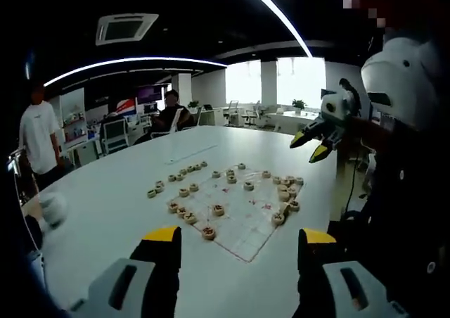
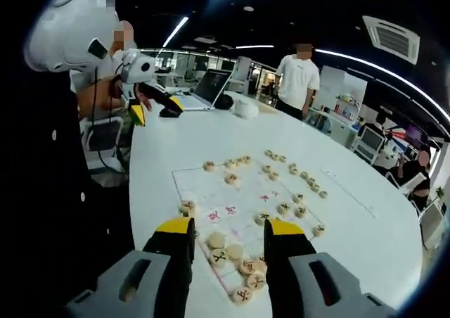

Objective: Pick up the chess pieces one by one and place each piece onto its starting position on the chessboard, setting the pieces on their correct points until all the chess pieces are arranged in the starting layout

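A thin chessboard sheet (image 1: 242,226) (image 2: 204,191) lies on a white table (image 1: 112,191). Round wooden chess pieces (image 1: 184,172) sit along its edges and on it, with a cluster (image 1: 285,189) at its right side. My left gripper (image 1: 238,246) hovers open and empty, well short of the board. In the right gripper view it shows at the upper left (image 2: 151,107), held in a hand. My right gripper (image 2: 228,237) is open above several pieces (image 2: 232,251) at the near board edge, touching none. In the left gripper view it hangs open at the upper right (image 1: 314,143).
A laptop (image 2: 211,86) and a white object (image 2: 246,108) rest at the table's far end. One person stands (image 1: 39,131) (image 2: 297,79) beside the table and another sits (image 1: 169,112) behind it. Office chairs (image 1: 116,135) and desks stand farther back.
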`<state>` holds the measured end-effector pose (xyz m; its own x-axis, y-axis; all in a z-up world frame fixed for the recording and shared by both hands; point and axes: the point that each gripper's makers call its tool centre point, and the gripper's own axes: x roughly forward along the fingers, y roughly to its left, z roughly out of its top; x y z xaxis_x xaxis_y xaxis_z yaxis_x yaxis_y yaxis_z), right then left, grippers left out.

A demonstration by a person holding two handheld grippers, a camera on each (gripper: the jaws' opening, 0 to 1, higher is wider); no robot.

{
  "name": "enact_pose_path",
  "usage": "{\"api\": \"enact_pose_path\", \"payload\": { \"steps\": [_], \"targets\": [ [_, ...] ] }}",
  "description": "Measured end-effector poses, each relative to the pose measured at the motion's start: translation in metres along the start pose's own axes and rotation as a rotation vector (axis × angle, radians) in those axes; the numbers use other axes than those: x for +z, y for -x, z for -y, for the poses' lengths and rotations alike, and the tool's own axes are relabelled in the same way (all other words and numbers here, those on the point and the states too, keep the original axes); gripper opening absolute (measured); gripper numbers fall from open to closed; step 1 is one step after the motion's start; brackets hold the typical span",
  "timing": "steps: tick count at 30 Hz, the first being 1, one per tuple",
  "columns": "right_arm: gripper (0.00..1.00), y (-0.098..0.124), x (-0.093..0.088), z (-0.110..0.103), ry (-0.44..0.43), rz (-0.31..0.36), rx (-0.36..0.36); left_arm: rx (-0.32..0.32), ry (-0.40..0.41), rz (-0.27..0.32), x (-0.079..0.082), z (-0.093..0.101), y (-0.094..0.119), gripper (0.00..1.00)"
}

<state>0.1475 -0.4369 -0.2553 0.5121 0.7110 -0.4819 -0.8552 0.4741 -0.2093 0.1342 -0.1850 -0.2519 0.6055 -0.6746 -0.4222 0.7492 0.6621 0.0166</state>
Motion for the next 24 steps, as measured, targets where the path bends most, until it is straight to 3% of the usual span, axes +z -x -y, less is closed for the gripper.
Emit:
{"api": "enact_pose_path", "payload": {
  "steps": [13, 24],
  "targets": [
    [0.4, -0.006, 0.006, 0.0034, 0.022, -0.007, 0.022, 0.036, 0.011, -0.006, -0.0039, -0.005, 0.008, 0.68],
    [0.4, 0.0009, 0.0019, 0.0039, 0.005, -0.002, 0.004, 0.012, -0.008, -0.017, 0.0019, -0.0049, 0.0006, 0.68]
  ]
}}
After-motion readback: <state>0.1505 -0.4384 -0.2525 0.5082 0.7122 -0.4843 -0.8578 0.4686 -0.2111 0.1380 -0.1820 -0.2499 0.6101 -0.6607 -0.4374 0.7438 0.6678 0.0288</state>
